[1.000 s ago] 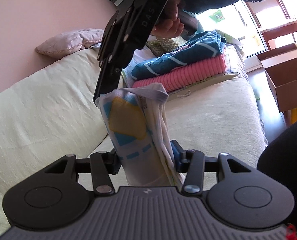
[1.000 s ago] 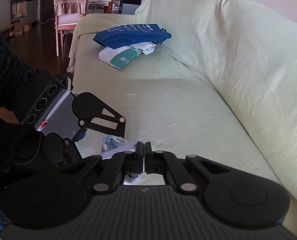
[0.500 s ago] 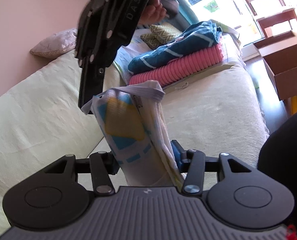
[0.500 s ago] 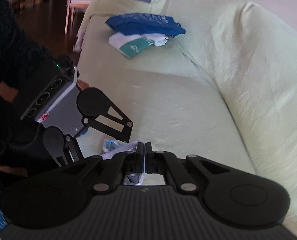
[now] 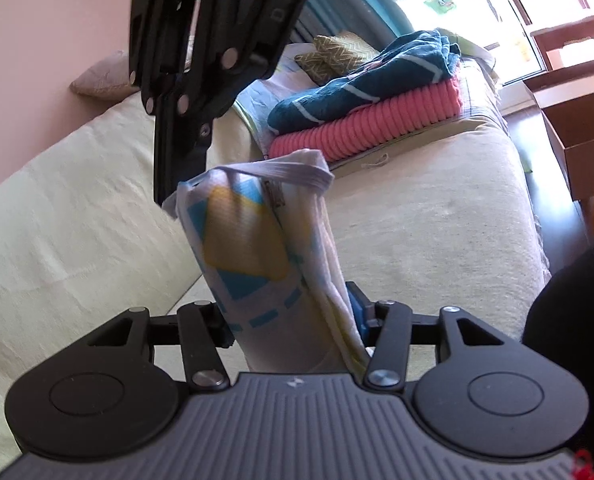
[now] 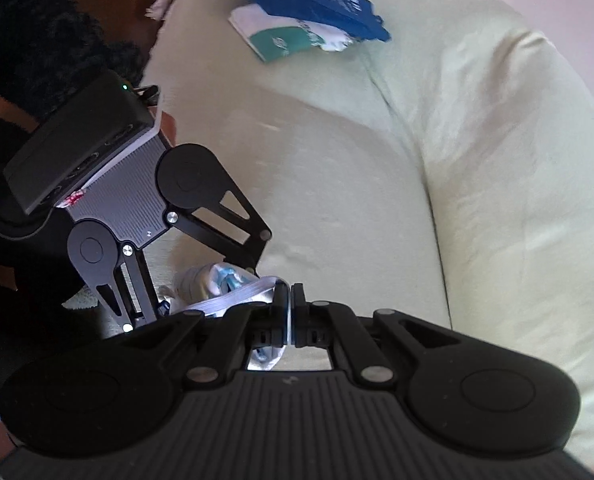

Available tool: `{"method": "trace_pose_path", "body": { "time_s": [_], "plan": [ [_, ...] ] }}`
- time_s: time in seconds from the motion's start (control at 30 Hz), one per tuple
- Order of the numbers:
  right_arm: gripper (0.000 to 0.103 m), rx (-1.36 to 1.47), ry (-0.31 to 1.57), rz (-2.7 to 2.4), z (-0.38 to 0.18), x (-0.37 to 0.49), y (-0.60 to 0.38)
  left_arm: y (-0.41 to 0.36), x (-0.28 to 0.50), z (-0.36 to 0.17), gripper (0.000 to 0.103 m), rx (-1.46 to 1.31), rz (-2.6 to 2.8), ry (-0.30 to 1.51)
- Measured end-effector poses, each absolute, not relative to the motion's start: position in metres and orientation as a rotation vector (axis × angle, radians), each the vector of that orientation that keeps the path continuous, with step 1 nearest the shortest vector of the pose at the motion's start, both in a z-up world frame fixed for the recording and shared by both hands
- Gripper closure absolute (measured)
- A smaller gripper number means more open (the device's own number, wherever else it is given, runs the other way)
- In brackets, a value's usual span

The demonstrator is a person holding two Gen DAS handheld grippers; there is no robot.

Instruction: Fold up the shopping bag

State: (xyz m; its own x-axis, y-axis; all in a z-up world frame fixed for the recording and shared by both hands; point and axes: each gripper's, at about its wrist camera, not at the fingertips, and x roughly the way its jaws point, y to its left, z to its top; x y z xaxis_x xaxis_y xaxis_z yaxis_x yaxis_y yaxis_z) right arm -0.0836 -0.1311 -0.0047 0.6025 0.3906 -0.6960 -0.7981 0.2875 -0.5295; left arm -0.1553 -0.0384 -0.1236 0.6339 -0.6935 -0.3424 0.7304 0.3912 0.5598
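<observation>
Left gripper (image 5: 289,316) clamped on the rolled bag (image 5: 257,256), upright at frame centre above the sofa (image 5: 417,220). Right gripper (image 6: 289,304), jaws nearly together, pinches the bag's strap (image 6: 233,298) at its top.

Two hand-held grippers: the left hand-held gripper (image 5: 289,316) at 6 o'clock in its own view, the right hand-held gripper (image 5: 169,196) at 11 o'clock there. One patterned shopping bag (image 5: 257,252) stands between them at centre. Two more bags lie at 12 o'clock in the right wrist view: one blue bag (image 6: 313,0) on top of one white-and-teal bag (image 6: 285,40). At 1 o'clock in the left view, two folded textiles are stacked: one pink (image 5: 369,124), one dark blue striped (image 5: 361,84). One pillow (image 5: 101,80) at 10 o'clock, one cardboard box (image 5: 577,120) at 3 o'clock.
</observation>
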Motion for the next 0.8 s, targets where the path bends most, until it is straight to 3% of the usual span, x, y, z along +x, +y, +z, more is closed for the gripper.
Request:
{"method": "trace_pose_path", "body": {
  "time_s": [0.07,0.17,0.2,0.23,0.37,0.8],
  "plan": [
    [0.092,-0.954,0.481,0.805,-0.005,-0.085,-0.137,-0.04,-0.154,-0.124,0.049,0.722,-0.91,0.065],
    [0.067,-0.887,0.465,0.762,-0.003,-0.084,-0.149,-0.042,-0.152,-0.126,0.049,0.702,-0.915,0.084],
    [0.067,-0.87,0.456,0.758,-0.002,-0.085,-0.153,-0.042,-0.151,-0.127,0.049,0.697,-0.914,0.086],
    [0.069,-0.853,0.455,0.769,-0.003,-0.084,-0.156,-0.043,-0.151,-0.127,0.049,0.693,-0.913,0.088],
    [0.103,-0.798,0.468,0.817,-0.005,-0.078,-0.162,-0.046,-0.149,-0.126,0.049,0.7,-0.904,0.095],
    [0.103,-0.929,0.453,0.804,-0.009,-0.093,-0.135,-0.064,-0.151,-0.131,0.049,0.81,-0.883,0.111]
  ]
}}
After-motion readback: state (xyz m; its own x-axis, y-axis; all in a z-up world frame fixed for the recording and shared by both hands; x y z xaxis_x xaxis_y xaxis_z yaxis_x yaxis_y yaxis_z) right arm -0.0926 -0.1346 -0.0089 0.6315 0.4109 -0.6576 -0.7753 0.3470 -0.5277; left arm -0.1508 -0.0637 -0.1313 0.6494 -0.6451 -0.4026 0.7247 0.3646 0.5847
